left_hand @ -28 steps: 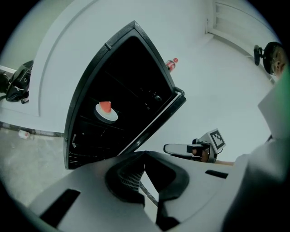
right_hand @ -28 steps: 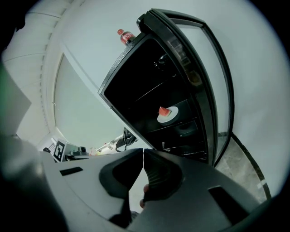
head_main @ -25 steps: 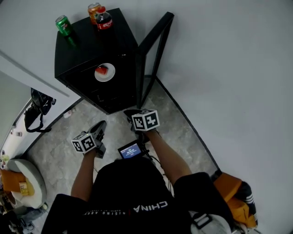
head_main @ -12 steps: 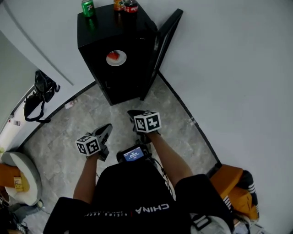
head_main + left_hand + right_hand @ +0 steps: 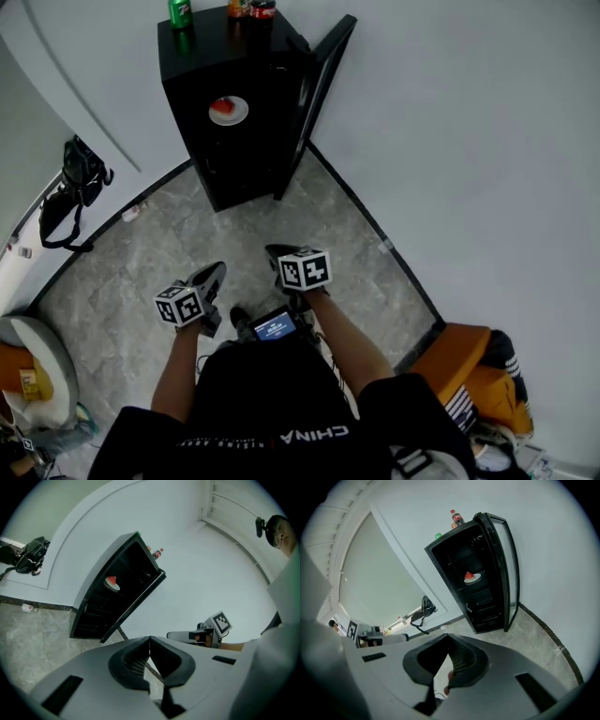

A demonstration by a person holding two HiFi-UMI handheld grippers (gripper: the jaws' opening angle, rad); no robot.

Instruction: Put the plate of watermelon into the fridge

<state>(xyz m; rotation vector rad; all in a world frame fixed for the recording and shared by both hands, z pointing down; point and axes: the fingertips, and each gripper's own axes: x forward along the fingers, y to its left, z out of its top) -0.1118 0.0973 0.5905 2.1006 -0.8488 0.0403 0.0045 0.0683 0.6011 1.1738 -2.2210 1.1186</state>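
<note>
Fridge (image 5: pixel 217 49) has receded, red watermelon (image 5: pixel 222 107) on white plate (image 5: pixel 235 115) inside; left tool (image 5: pixel 210 279), right tool (image 5: pixel 275 252) clenched.

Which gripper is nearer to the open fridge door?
Right. The right gripper is in front of the fridge door, near its foot; the left gripper is farther back and off to the left.

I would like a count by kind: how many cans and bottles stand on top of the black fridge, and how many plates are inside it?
Cans: 2, a green can and an orange can
Bottles: 1, a dark bottle
Plates: 1, the plate with watermelon
Total: 4
</note>
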